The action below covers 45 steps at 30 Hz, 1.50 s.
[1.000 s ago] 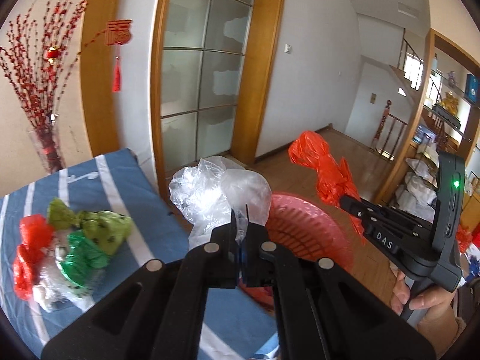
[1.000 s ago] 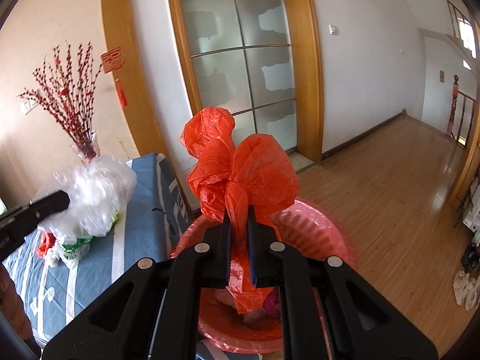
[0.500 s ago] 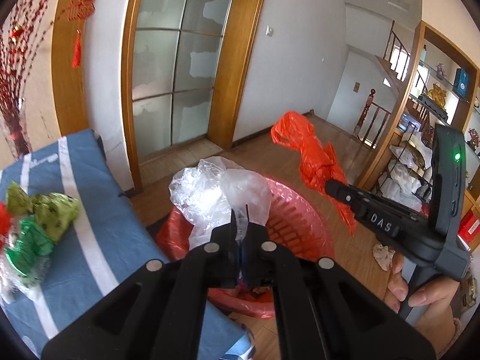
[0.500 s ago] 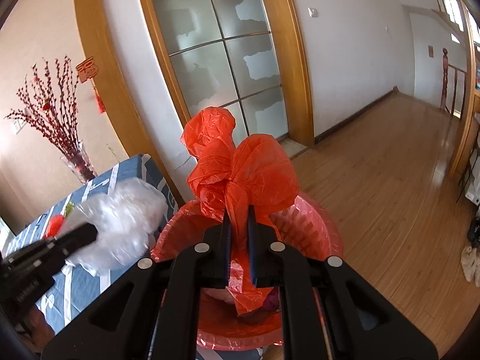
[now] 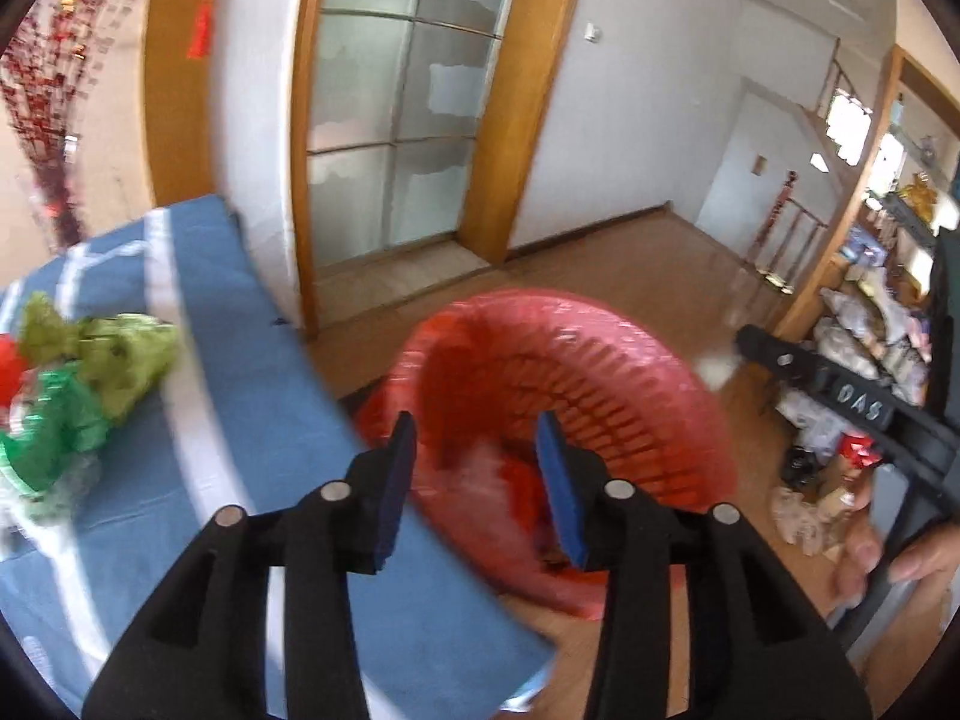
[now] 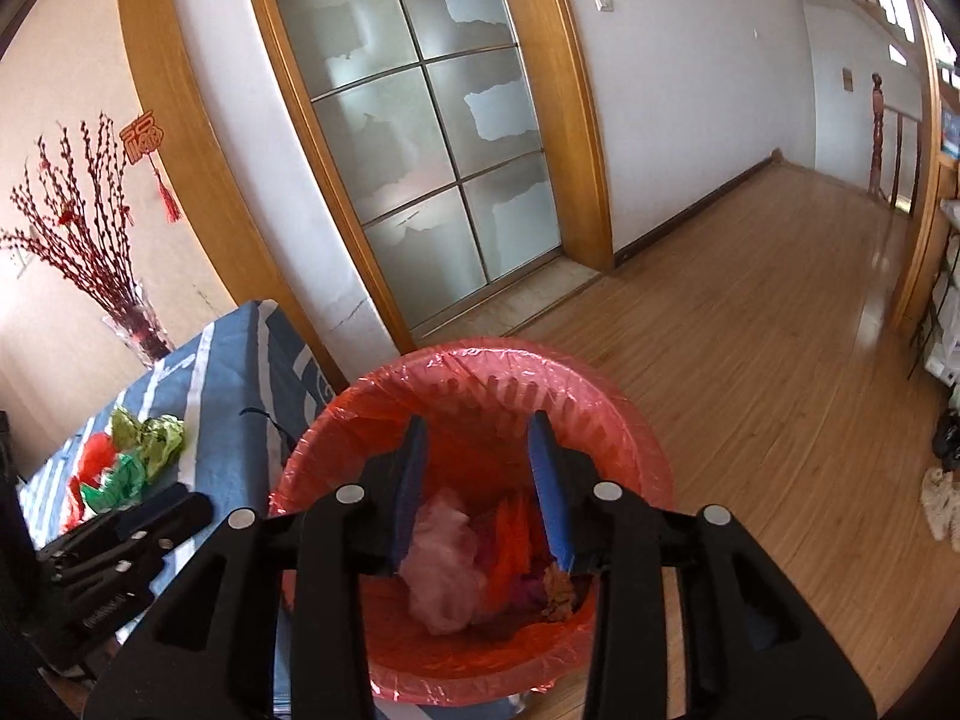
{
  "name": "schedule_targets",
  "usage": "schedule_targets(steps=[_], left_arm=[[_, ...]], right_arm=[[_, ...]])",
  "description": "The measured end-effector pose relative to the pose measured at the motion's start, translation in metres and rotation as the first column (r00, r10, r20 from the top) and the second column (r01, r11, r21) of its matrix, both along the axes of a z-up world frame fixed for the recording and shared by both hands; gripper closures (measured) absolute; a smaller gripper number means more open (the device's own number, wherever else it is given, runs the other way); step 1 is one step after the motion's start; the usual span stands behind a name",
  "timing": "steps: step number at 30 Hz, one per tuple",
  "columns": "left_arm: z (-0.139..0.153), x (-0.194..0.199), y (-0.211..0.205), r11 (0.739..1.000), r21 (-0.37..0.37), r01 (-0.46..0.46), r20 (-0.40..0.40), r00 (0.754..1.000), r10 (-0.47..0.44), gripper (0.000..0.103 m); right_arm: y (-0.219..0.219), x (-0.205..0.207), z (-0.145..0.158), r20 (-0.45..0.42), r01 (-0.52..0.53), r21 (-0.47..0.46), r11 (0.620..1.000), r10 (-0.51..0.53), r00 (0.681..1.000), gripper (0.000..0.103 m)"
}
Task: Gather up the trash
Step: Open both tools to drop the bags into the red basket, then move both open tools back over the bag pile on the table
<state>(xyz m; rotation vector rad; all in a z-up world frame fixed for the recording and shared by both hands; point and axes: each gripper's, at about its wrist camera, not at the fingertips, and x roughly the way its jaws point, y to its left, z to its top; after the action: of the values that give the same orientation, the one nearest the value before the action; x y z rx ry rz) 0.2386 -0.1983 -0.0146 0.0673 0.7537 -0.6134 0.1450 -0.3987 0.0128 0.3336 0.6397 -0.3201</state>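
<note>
The left gripper (image 5: 477, 468) was spread wide and held nothing, low in the centre of its frame over the near rim of the red bin (image 5: 630, 348). The right gripper (image 6: 477, 468) was likewise released and empty, low in the centre of its own frame, directly above the bin's mouth. Inside the bin lay a pale bag (image 6: 441, 564) and an orange-red one (image 6: 510, 552), between the right gripper's fingers as the camera saw them. At the left edge of both frames, a cluster of green and red trash (image 5: 84, 384) sat uncollected on the blue striped table (image 5: 258, 396), well apart from both grippers. Judging by that, the drop step was finished and more collecting remained. The next move called for swinging a gripper left to the table and closing on one crumpled piece.
</note>
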Motion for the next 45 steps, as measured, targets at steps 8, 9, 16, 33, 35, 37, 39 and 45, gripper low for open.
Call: schedule_targets(steps=[8, 9, 16, 33, 35, 37, 39, 45], left_arm=[[0.008, -0.013, 0.076, 0.984, 0.071, -0.162, 0.125, 0.98, 0.152, 0.037], [0.009, -0.013, 0.089, 0.979, 0.075, -0.188, 0.135, 0.975, 0.176, 0.037], [0.019, 0.002, 0.182, 0.931, 0.053, -0.362, 0.142, 0.925, 0.352, 0.037], [0.013, 0.017, 0.359, 0.741, 0.037, -0.67, 0.175, 0.735, 0.655, 0.028], [0.01, 0.017, 0.365, 0.735, 0.035, -0.677, 0.167, 0.729, 0.664, 0.028], [0.007, 0.019, 0.37, 0.731, 0.027, -0.682, 0.151, 0.726, 0.671, 0.028], [0.004, 0.02, 0.375, 0.73, 0.02, -0.683, 0.138, 0.725, 0.675, 0.028], [-0.001, 0.021, 0.377, 0.733, 0.01, -0.68, 0.153, 0.725, 0.671, 0.028]], right_arm=[[0.047, 0.02, 0.002, 0.003, -0.097, -0.086, 0.992, 0.098, 0.995, 0.05], [0.055, 0.023, 0.002, 0.007, -0.116, -0.092, 0.989, 0.117, 0.993, 0.048], [0.123, 0.057, -0.002, 0.007, -0.27, -0.052, 0.961, 0.271, 0.963, 0.048], [0.322, 0.14, -0.023, -0.038, -0.578, 0.023, 0.816, 0.578, 0.815, 0.063], [0.331, 0.146, -0.03, -0.061, -0.58, 0.019, 0.815, 0.58, 0.813, 0.064], [0.336, 0.149, -0.035, -0.082, -0.579, 0.013, 0.815, 0.578, 0.812, 0.064], [0.34, 0.152, -0.042, -0.104, -0.579, 0.007, 0.815, 0.577, 0.81, 0.067], [0.342, 0.154, -0.058, -0.151, -0.577, -0.011, 0.817, 0.569, 0.808, 0.071]])
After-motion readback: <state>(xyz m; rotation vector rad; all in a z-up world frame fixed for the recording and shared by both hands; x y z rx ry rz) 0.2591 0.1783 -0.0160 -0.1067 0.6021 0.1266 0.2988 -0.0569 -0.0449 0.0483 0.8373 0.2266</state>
